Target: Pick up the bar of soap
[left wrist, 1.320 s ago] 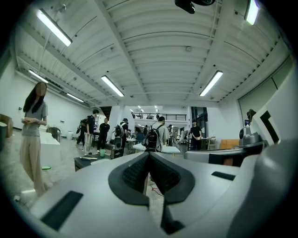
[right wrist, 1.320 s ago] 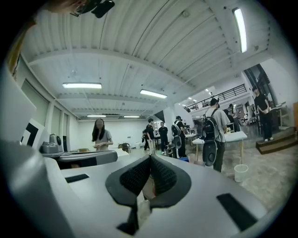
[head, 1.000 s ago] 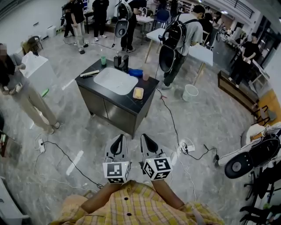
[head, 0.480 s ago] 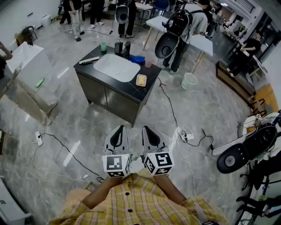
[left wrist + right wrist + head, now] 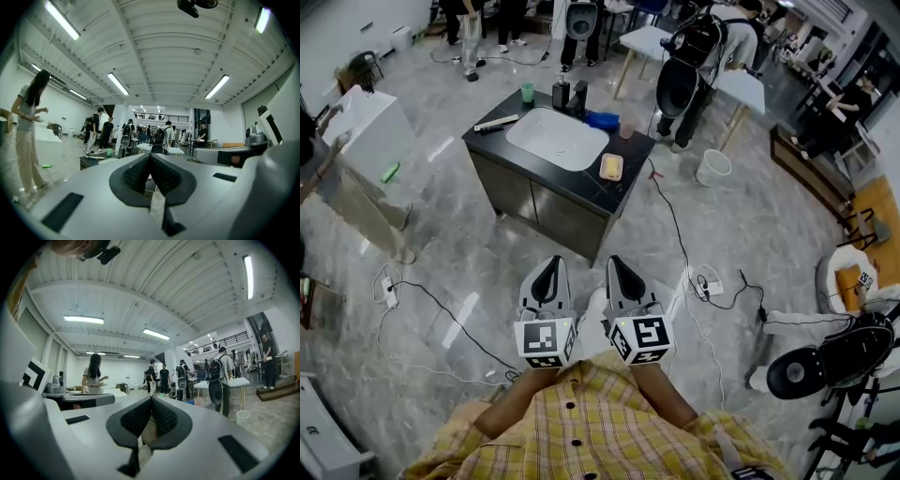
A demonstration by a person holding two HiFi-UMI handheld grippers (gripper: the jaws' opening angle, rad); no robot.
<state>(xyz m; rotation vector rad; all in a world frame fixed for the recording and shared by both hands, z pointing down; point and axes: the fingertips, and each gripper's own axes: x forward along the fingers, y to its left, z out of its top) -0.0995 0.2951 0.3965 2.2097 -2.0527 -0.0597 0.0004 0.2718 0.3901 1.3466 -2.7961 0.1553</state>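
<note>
While 1 bar of soap [image 5: 611, 167] lies on the dark counter [image 5: 589, 186] just beside 1 white basin [image 5: 557, 139], the 2 tools, left gripper [image 5: 550, 267] and right gripper [image 5: 616, 265], hang well apart from it, jaws closed together, empty.

Left tongs [image 5: 550, 267] and right tongs [image 5: 616, 265] side by side, pointing level, both closed, empty.
</note>
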